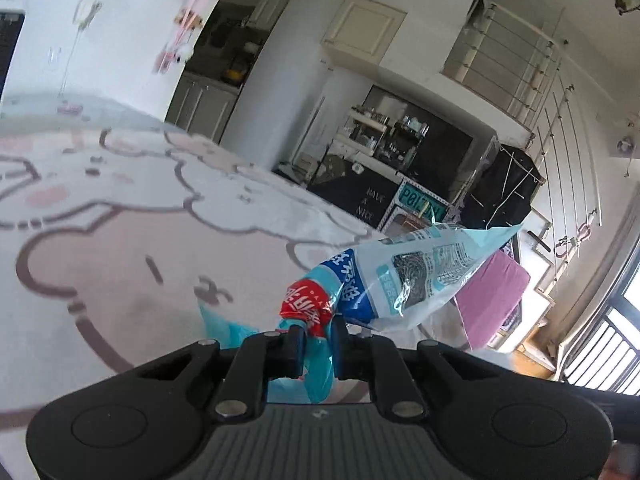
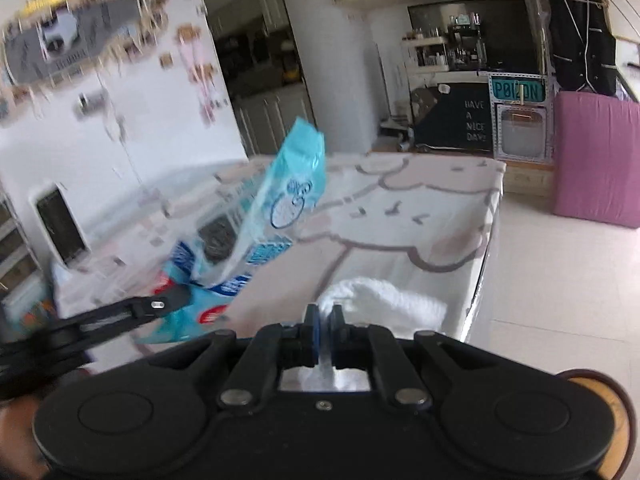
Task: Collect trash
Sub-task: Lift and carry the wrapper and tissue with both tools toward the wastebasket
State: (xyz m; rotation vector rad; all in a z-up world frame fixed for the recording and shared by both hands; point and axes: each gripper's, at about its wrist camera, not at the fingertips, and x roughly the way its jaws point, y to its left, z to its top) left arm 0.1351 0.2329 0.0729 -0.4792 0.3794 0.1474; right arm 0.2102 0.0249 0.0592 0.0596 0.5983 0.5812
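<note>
A crinkled plastic wrapper (image 1: 404, 280), clear and light blue with red and dark blue print, sticks out ahead of my left gripper (image 1: 318, 334), which is shut on its bunched end. In the right wrist view the same wrapper (image 2: 288, 196) stands up over the table, pinched by my left gripper (image 2: 176, 298) coming in from the left. My right gripper (image 2: 325, 316) is shut, with a crumpled white tissue (image 2: 384, 300) bulging out from its fingertips over the table's near right part.
The table (image 2: 400, 220) wears a white and pink cartoon cloth (image 1: 120, 240); its right edge drops to a pale tiled floor (image 2: 540, 280). A pink mat (image 2: 596, 160) leans beyond it. A black counter with a sign (image 2: 472, 120) stands at the back.
</note>
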